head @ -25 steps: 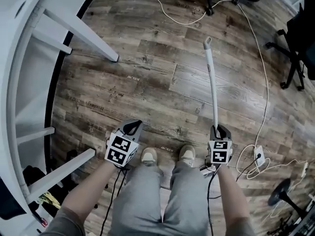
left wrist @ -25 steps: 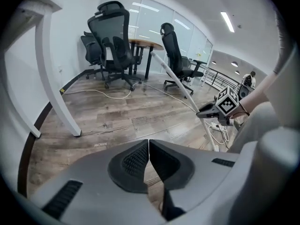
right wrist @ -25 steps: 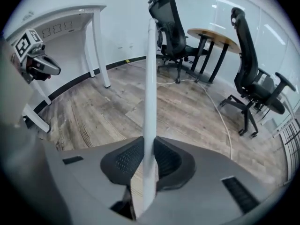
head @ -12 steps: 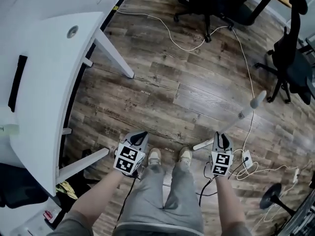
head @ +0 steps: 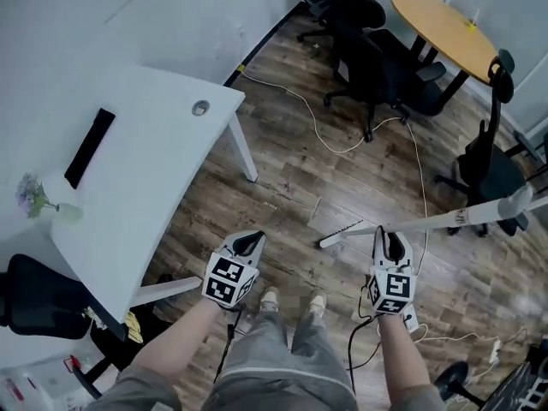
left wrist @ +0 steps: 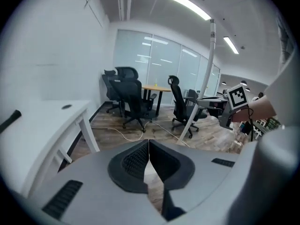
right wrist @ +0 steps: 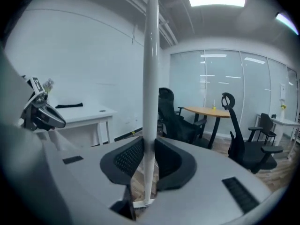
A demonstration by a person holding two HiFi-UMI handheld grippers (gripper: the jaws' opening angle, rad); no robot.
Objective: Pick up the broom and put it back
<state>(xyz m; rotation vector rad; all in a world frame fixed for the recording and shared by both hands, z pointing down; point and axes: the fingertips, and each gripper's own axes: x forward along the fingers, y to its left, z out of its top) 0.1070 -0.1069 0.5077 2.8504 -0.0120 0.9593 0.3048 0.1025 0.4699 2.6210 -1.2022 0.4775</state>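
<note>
right gripper (right wrist: 145, 159) has its fingers (right wrist: 126, 161) clamped on the broom (right wrist: 151, 69) low by its head, off the floor (head: 282, 187), long end sticking out right near a chair (head: 492, 165). left gripper (left wrist: 148, 159) is closed on nothing; i'd use it to steady the pole, swing slow.

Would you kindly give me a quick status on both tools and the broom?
Left tool shut, empty. Right tool shut on broom, near its lower end. Chairs and floor cable ahead.

Wood-plank floor (head: 287, 182) is seen w/ white desk (head: 145, 144) at left; round table (head: 441, 28) & black office chairs (head: 368, 62) are set by glass partition (left wrist: 154, 60); ceiling strip lights (left wrist: 187, 4) are lit.
</note>
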